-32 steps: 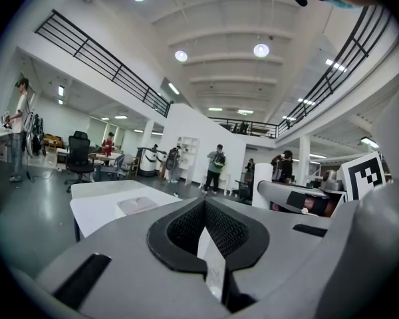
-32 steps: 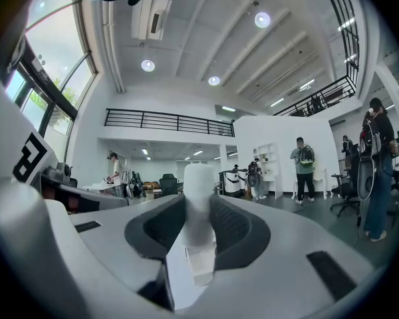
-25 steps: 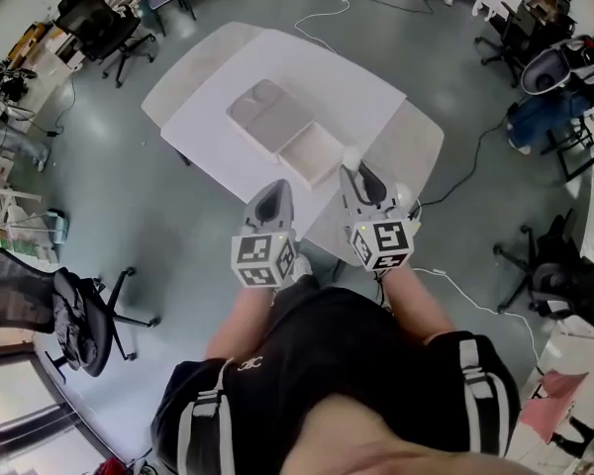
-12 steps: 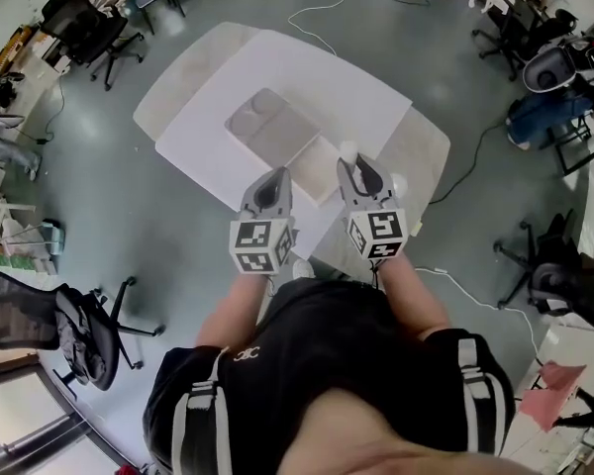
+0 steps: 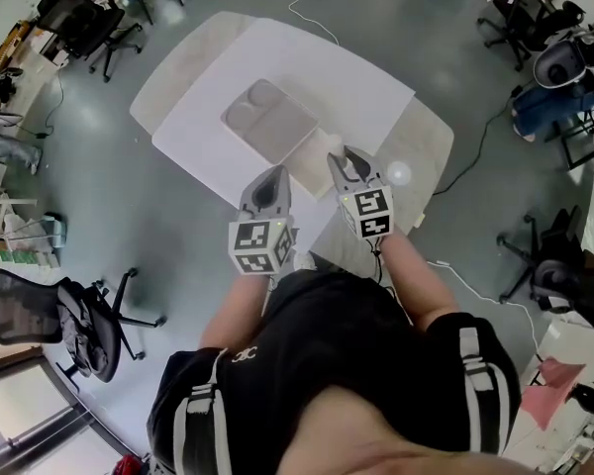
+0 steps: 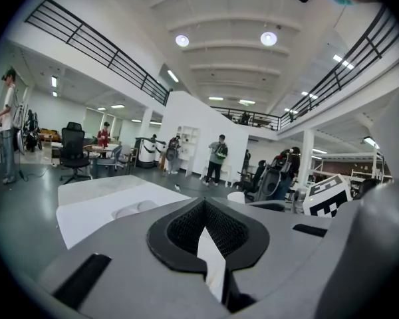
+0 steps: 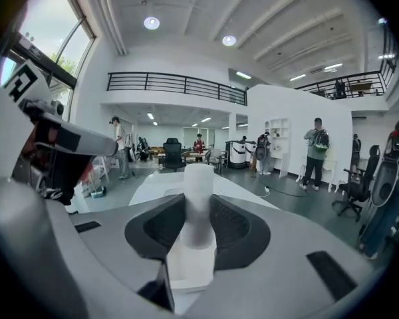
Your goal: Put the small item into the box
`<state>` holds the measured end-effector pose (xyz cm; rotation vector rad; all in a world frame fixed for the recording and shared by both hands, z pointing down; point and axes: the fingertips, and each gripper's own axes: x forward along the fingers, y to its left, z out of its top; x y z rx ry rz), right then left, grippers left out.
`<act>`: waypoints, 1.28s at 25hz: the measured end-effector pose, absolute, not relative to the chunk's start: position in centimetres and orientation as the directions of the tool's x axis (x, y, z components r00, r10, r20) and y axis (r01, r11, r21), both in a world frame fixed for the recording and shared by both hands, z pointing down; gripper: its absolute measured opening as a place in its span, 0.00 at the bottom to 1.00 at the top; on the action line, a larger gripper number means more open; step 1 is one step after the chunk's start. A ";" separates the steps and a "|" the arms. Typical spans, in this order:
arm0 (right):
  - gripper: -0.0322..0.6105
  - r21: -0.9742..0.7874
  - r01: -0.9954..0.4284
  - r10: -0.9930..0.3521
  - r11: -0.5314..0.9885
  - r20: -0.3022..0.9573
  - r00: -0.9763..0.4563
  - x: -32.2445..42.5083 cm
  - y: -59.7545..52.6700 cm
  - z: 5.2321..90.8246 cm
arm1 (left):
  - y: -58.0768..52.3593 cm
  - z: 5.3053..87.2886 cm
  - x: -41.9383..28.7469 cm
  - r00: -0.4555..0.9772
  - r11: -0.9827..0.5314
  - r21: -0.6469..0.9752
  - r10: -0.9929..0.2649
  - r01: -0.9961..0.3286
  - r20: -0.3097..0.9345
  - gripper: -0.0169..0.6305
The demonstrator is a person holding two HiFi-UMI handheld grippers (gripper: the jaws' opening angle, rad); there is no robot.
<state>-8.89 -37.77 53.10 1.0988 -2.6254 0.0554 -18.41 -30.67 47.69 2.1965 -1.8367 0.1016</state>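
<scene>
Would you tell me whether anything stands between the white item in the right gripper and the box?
Nothing visible does. The right gripper holds the white item just short of the box; the left gripper hangs off to the side.

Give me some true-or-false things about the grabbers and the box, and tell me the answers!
1. The right gripper holds a small white cylinder between its jaws. True.
2. The box on the white table is shut. False: it lies open.
3. The white cylinder lies inside the box. False: it is between the right gripper's jaws, outside the box.
4. An office chair stands on the floor near the table. True.
5. The left gripper carries a red ball. False: its jaws are together and hold nothing.
</scene>
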 end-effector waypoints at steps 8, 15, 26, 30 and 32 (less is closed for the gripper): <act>0.23 0.262 -0.504 -0.561 0.823 0.515 -0.648 -12.1 -38.3 60.5 | -30.3 48.2 -20.2 0.145 -0.106 0.171 -0.961 -0.979 0.237 0.03; 0.23 0.314 -0.337 -0.457 0.888 0.693 -0.558 -13.7 -38.5 67.0 | -30.1 48.8 -22.0 0.112 -0.069 0.178 -0.962 -0.982 0.248 0.03; 0.23 0.306 -0.195 -0.362 0.932 0.832 -0.420 -15.5 -39.7 72.8 | -29.4 50.0 -24.2 0.068 -0.014 0.197 -0.961 -0.980 0.268 0.03; 0.23 0.279 -0.208 -0.342 0.938 0.844 -0.412 -15.9 -40.1 73.1 | -29.0 50.1 -24.6 0.051 0.004 0.200 -0.961 -0.980 0.270 0.03; 0.24 0.270 -0.220 -0.341 0.937 0.843 -0.417 -16.0 -40.2 73.1 | -28.8 50.1 -24.7 0.043 0.013 0.201 -0.961 -0.980 0.272 0.03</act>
